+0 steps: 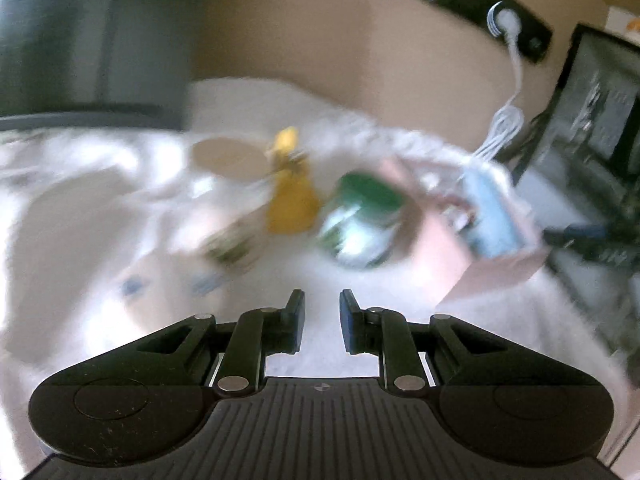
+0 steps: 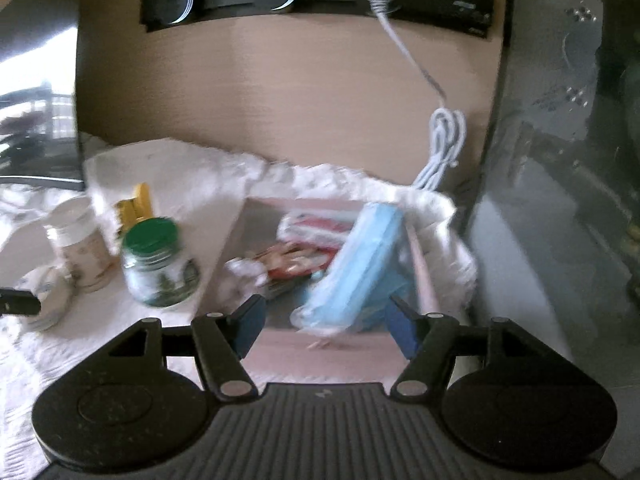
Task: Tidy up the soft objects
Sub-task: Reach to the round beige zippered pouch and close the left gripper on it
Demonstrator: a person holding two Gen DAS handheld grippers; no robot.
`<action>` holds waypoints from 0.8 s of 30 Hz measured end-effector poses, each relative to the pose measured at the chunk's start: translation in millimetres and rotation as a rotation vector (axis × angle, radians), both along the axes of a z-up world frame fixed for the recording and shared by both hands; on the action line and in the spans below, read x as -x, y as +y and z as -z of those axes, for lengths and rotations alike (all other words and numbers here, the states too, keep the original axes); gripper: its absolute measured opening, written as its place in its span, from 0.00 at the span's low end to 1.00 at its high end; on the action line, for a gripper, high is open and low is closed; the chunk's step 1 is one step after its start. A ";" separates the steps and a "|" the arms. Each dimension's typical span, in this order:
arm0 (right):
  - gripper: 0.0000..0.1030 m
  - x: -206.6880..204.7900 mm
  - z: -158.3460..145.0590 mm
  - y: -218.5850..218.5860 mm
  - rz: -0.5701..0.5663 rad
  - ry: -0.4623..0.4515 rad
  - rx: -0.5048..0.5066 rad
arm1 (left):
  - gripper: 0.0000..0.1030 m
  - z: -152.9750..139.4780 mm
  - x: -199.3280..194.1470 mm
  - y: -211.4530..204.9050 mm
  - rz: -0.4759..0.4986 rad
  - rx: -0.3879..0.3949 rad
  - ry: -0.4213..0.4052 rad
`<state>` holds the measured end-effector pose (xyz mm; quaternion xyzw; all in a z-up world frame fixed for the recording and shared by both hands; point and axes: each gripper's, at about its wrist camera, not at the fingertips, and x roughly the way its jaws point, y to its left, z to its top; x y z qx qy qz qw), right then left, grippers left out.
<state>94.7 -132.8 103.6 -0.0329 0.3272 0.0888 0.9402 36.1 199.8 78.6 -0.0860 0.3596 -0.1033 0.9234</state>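
A pink box [image 2: 256, 220] stands on a white cloth and holds a stack of blue face masks [image 2: 360, 264], red-and-white packets [image 2: 312, 228] and a crumpled white wad [image 2: 244, 272]. My right gripper [image 2: 326, 326] is open just in front of the box, with the lower end of the masks between its fingers, not gripped. In the blurred left wrist view the box [image 1: 440, 256] and the masks [image 1: 492, 216] lie to the right. My left gripper [image 1: 322, 320] is open and empty above the white cloth [image 1: 60, 220].
A green-lidded glass jar [image 2: 160, 268], a white bottle [image 2: 80, 248] and a yellow item [image 2: 138, 204] stand left of the box. A coiled white cable [image 2: 444, 148] hangs from a wall socket strip [image 2: 320, 0]. A dark glass-fronted appliance [image 2: 560, 160] stands at the right.
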 end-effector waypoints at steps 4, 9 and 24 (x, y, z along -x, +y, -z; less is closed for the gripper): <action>0.65 15.1 4.5 27.7 -0.060 0.021 -0.016 | 0.20 14.0 21.7 44.5 -0.123 -0.014 0.029; 0.65 31.4 14.6 70.2 -0.158 0.042 0.030 | 0.20 17.2 21.0 100.0 -0.280 0.095 0.034; 0.65 61.8 36.5 100.8 -0.217 0.110 0.125 | 0.46 28.0 -33.4 37.0 -0.066 -0.172 0.029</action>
